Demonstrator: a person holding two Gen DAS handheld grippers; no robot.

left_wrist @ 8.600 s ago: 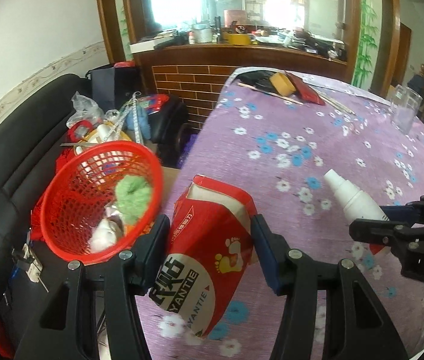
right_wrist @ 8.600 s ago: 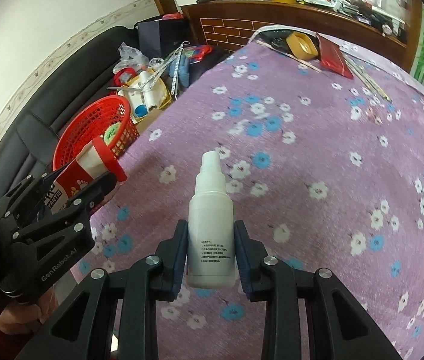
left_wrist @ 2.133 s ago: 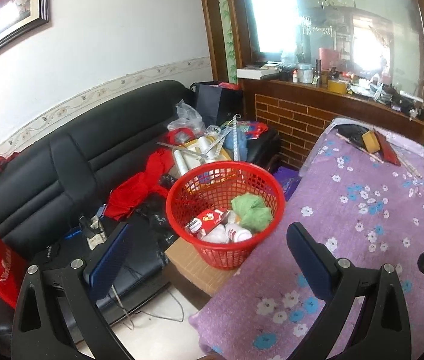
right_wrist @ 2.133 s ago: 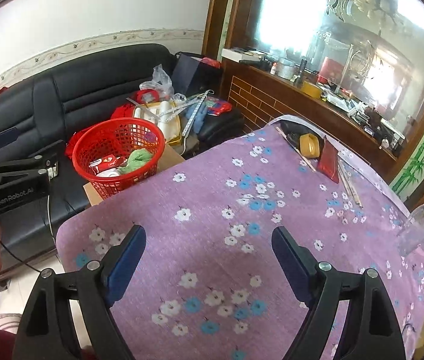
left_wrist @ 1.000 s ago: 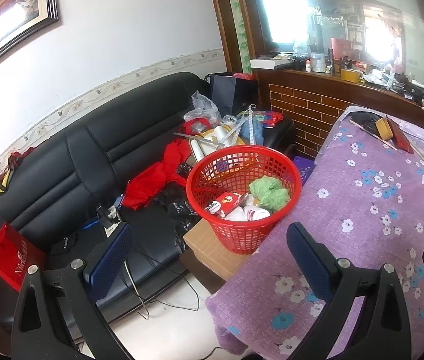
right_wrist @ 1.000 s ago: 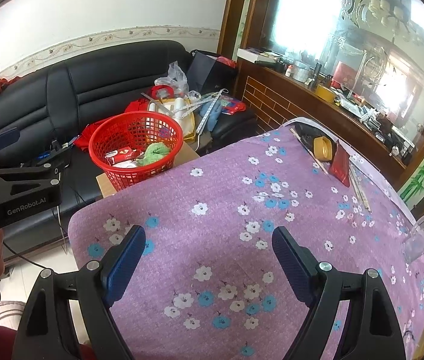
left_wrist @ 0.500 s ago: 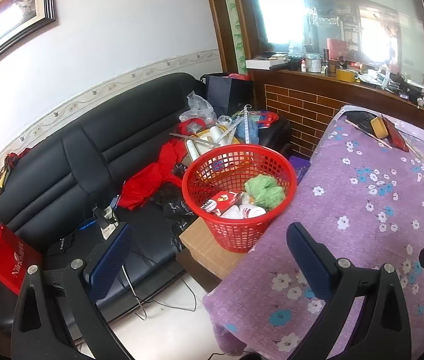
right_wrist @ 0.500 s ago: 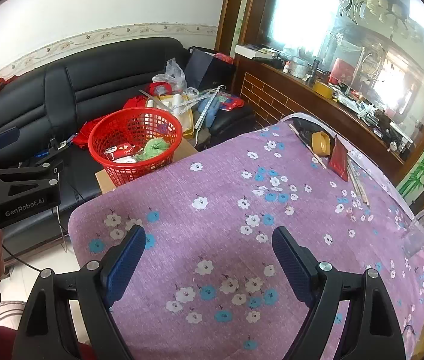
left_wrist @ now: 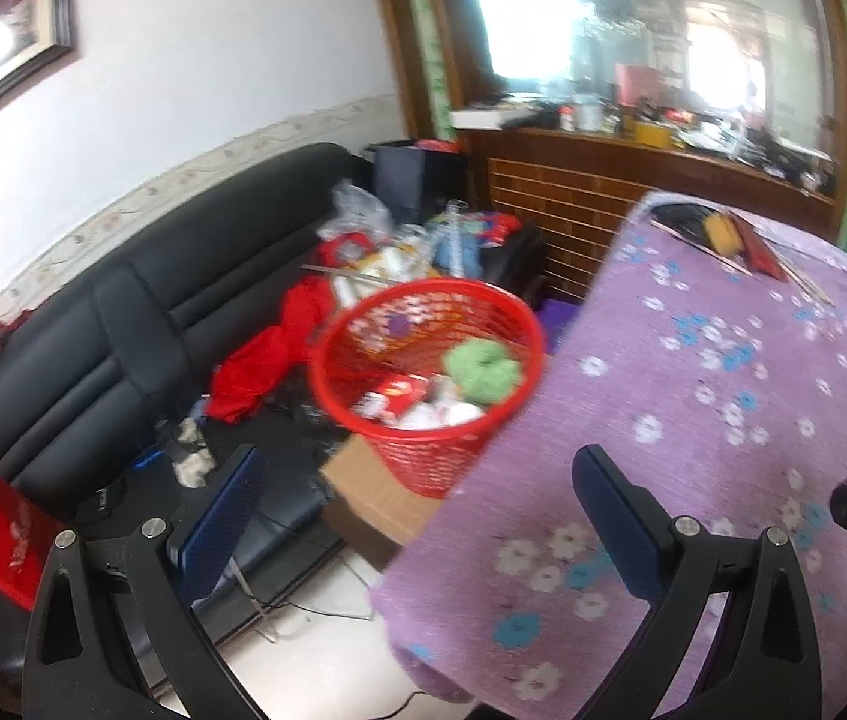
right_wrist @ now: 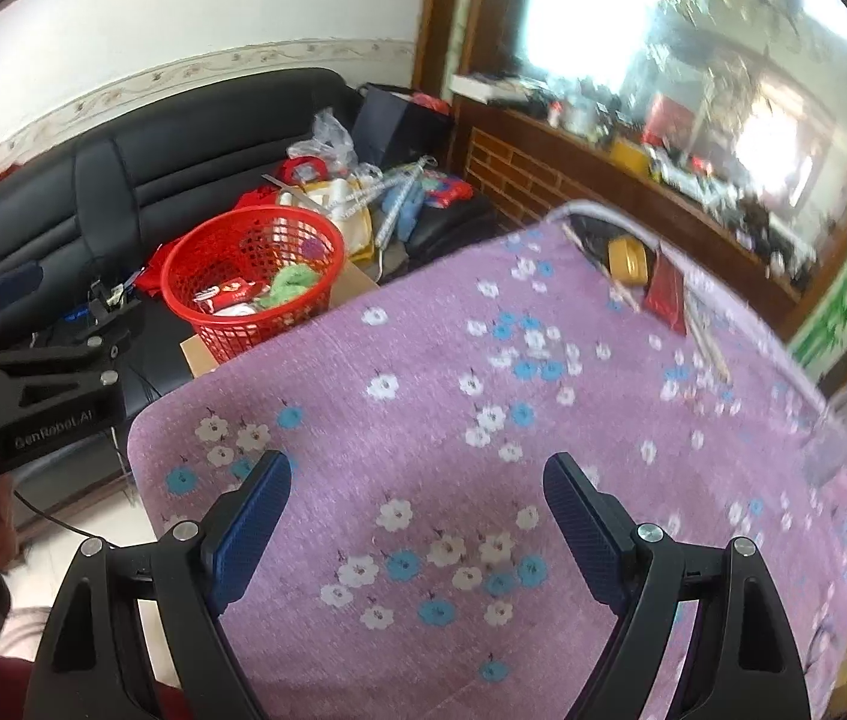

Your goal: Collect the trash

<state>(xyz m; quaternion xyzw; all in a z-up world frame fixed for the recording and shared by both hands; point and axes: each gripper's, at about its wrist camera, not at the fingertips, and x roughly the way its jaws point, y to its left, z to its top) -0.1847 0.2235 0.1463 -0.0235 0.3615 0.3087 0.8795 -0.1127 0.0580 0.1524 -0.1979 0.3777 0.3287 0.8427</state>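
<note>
A red mesh basket (left_wrist: 519, 324) (right_wrist: 183, 264) stands on a cardboard box beside the table's left edge. It holds a green wad (left_wrist: 480, 369), a red-and-white packet (right_wrist: 225, 291) and white items. My left gripper (left_wrist: 417, 498) is open and empty, held back from the basket near the table corner. My right gripper (right_wrist: 417, 498) is open and empty above the purple flowered tablecloth (right_wrist: 543, 420). The left gripper's body also shows at the left of the right wrist view.
A black sofa (left_wrist: 141, 306) piled with red cloth, bags and clutter lies behind the basket. A yellow box (right_wrist: 627, 261), a red item (right_wrist: 666, 291) and sticks lie at the table's far end. A clear glass (right_wrist: 840, 432) stands at the right edge.
Both views are now blurred from motion. The left view has swung so the basket sits a little more to the right and closer. Both grippers stay open and empty.
</note>
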